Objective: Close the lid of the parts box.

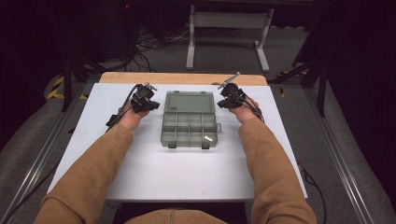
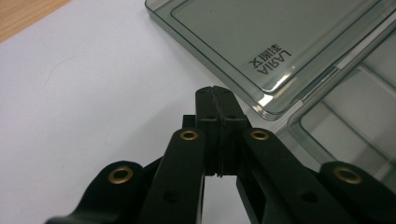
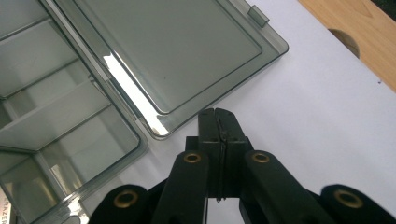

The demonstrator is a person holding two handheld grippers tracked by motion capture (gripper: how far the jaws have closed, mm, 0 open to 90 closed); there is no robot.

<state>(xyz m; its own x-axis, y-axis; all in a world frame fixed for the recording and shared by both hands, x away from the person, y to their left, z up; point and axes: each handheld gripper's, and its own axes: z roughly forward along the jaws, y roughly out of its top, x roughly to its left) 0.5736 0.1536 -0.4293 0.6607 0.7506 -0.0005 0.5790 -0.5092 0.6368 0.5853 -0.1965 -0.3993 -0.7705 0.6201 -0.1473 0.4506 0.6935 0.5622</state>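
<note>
Left tool [image 2: 216, 91]: jaws pressed together, holding nothing, just beside the open lid's edge.
Right tool [image 3: 218, 112]: jaws pressed together, empty, tips near the lid's corner.
Organizer box [image 1: 189, 119]: lies open between both tools on the white counter [image 1: 154, 172].

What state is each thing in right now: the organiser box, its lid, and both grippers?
Organiser box: open, flat on the white table; one small item in a front right compartment, too small to identify.
Lid: folded back flat on the table.
Left gripper: shut, empty, beside the lid.
Right gripper: shut, empty, beside the lid.
</note>
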